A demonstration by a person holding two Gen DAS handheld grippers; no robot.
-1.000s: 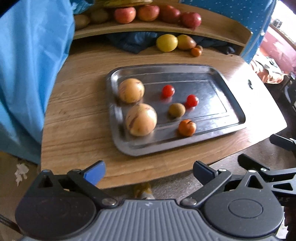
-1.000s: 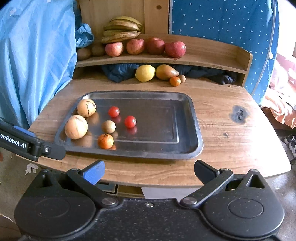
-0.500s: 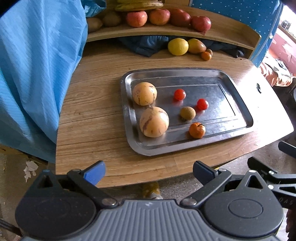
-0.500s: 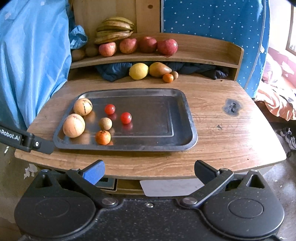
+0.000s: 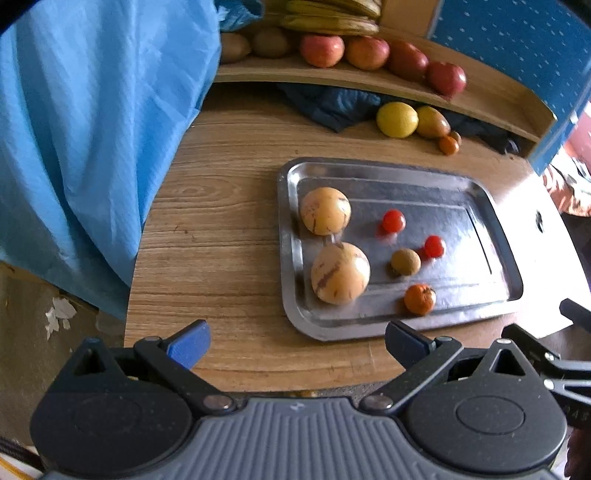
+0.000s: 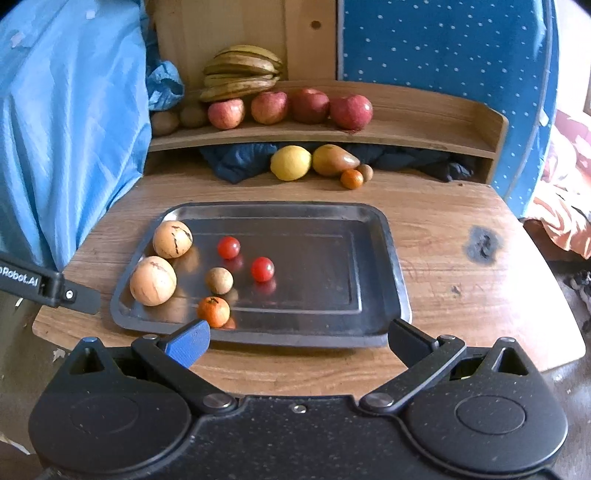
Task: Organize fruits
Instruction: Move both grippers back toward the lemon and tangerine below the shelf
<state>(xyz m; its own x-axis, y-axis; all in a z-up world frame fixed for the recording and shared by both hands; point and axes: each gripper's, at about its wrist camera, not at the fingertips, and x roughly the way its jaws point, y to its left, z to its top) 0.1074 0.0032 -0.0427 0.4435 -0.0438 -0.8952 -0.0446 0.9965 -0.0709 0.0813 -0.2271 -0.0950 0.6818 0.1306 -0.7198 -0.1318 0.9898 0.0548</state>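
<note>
- Up front in the left wrist view, our left gripper (image 5: 297, 341) gapes wide, empty, before the shiny metal tray (image 5: 476, 192); two smooth tan streaked fruits (image 5: 325, 210) sit at its left edge, and bananas (image 5: 328, 18) are cut off.
- Our right gripper (image 6: 298, 338) is equally spread and empty; the dimpled small orange (image 6: 213, 311) lies by the tray's near edge.

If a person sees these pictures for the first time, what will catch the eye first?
The shiny rectangular metal tray in the middle of the round wooden table draws the eye, with two big tan striped round fruits at its left end and two small red cherry tomatoes beside them. Behind it, a row of red apples sits on the wooden shelf.
</note>
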